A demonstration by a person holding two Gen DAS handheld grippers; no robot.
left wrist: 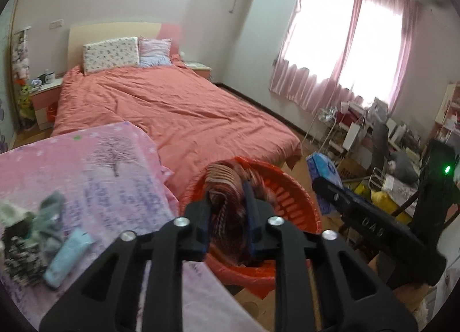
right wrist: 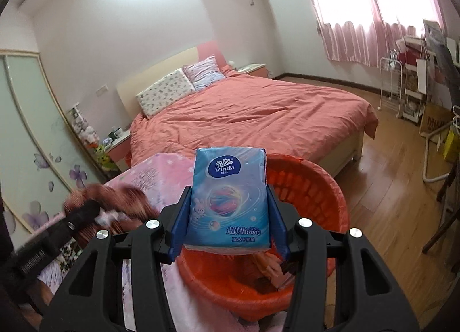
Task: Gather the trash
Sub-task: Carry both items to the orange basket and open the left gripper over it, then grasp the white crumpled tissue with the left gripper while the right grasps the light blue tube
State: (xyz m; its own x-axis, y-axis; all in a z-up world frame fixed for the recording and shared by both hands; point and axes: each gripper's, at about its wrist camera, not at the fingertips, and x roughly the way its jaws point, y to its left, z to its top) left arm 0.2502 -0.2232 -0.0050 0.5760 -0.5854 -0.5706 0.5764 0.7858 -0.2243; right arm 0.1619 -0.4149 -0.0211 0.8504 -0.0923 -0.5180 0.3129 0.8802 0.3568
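Left side of the table (left wrist: 95,159), pink floral cloth: a few leftovers sit there, a pale blue tube (left wrist: 67,257), a grey-green crumpled piece (left wrist: 50,217) and a black-and-white patterned scrap (left wrist: 21,257), all near each other, blurred, not yet picked. Moving right, the left tool (left wrist: 228,211) is clamped on a brown-pink striped wrapper (left wrist: 230,197), crumpled, its long axis running up and away from the tool, top end fanned out above the fingertips; it hangs over the near rim of the red bin (left wrist: 299,188), which stands just beside the table edge with the bed (left wrist: 187,105) behind. Further right, the right tool (right wrist: 228,217) is closed on a blue Vinda tissue pack (right wrist: 228,197), gripped across its short sides; long axis points forward along the fingers, logo end farthest out, printed face up, roughly level. The pack sits above the bin's near rim, and some paper already lies in the bin bottom. Step in hand looks like the drop. To do it well: get each item fully over the opening, not the rim, tip the pack nose-down so it slides in lengthwise, release one tool at a time. Risks: the light wrapper may cling to a pad, and the pack may catch the rim.
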